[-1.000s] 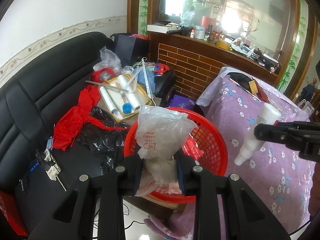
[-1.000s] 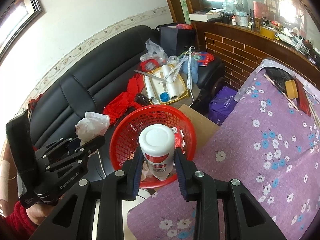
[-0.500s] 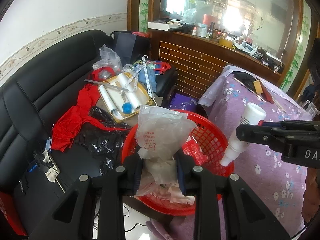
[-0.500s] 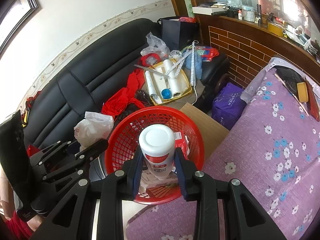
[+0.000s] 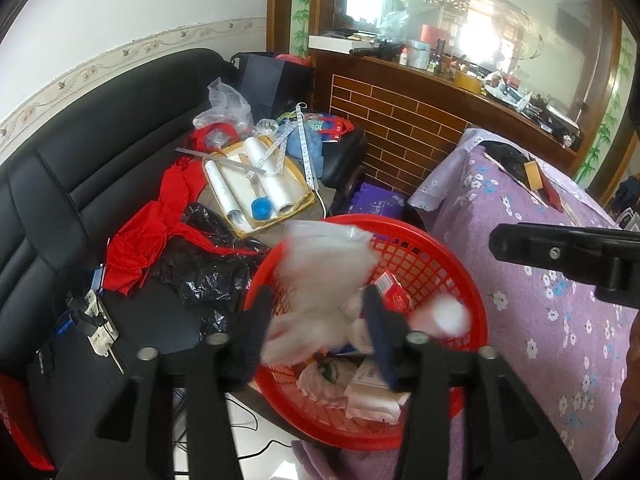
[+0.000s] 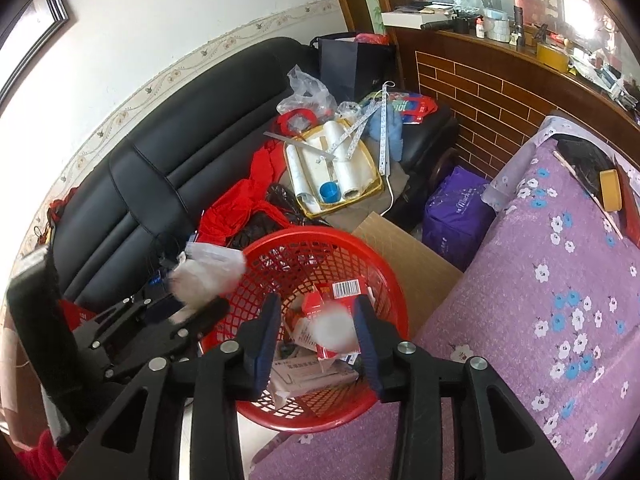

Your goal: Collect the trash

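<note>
A red mesh basket [image 5: 460, 280] [image 6: 384, 280] holding cartons and wrappers sits between the black sofa and the purple-clothed table. My left gripper [image 5: 316, 320] is open above its near rim; a crumpled clear plastic bag [image 5: 324, 276] [image 6: 208, 276], motion-blurred, is dropping from between its fingers. My right gripper [image 6: 316, 320] is open above the basket; the white bottle [image 6: 336, 330] [image 5: 440, 316], blurred, falls free between its fingers onto a red carton [image 6: 320, 304].
The black sofa [image 6: 160, 168] carries red cloth [image 5: 148, 240], a black bag [image 5: 208, 268] and a yellow tray of plastic rolls [image 6: 332, 168]. A purple floral tablecloth [image 6: 560, 300] covers the table on the right. A cardboard sheet [image 6: 408, 256] and purple bag [image 6: 456, 212] lie behind the basket.
Both grippers moved over the basket and opened. The plastic bag left the left gripper and the white bottle left the right gripper; both are falling into the basket.
</note>
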Available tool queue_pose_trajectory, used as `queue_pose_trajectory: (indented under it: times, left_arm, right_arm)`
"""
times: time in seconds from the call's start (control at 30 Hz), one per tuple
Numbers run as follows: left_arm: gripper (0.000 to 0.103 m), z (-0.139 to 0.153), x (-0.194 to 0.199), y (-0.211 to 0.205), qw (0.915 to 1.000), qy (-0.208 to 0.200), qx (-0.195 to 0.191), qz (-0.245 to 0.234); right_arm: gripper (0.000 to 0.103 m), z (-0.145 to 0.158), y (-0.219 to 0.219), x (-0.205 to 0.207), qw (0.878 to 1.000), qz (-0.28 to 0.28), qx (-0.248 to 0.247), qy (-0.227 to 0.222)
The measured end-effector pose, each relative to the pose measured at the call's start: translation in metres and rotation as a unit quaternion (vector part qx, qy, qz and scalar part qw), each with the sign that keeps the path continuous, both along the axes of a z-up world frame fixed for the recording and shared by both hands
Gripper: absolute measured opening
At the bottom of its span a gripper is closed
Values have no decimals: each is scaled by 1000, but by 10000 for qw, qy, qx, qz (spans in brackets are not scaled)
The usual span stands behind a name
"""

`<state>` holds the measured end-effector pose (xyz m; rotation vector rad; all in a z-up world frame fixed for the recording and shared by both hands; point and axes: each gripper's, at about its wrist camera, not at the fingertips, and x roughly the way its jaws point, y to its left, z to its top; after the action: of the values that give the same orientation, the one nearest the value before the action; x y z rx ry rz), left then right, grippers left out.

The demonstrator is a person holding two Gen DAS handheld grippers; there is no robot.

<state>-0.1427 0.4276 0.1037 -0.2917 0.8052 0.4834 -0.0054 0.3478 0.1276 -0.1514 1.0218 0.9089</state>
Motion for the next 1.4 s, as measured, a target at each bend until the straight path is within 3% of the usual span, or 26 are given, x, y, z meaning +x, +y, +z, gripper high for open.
queue_pose_trajectory:
  times: [0.13,0.23,0.27,0.33,0.4,0.6,0.9,1.03,1.2,1.4]
  left_arm:
    - [56,5,0,-1,10000,-44,7,10]
    - [69,10,-2,-5,9999,-82,46,48]
    - [74,13,-3,-7,9999,-110,51,80]
    - [76,22,-9,-11,9995,-224,118,184]
    - [88,34,-18,-18,9987,-400,248,212]
    - [98,58,-48,-49,9960,-562,545,441]
    - [98,79,-100,-122,9894,-529,956,958]
    - [101,87,-120,-158,9858,-529,1199,1052]
    - [101,98,-119,-196,9793,-389,1642,1120]
    - [101,110,-108,-225,9792,-218,1747,1005]
  right_arm:
    - [42,6,-7,-2,10000,-77,11,-40]
    - [44,10,-18,-6,9998,-186,-21,-79]
    - [47,12,-23,-9,9997,-204,-31,-106]
    - [51,19,-33,-17,9992,-258,-118,-271]
    - [59,26,-46,-25,9984,-300,-180,-435]
    - [71,39,-80,-57,9942,-360,-455,-908]
    - [82,49,-168,-113,9791,-546,-967,-1703]
    - [85,53,-206,-137,9777,-541,-968,-1786]
    - [86,58,-240,-154,9761,-448,-966,-1894]
    - [88,67,-263,-167,9744,-371,-851,-2046]
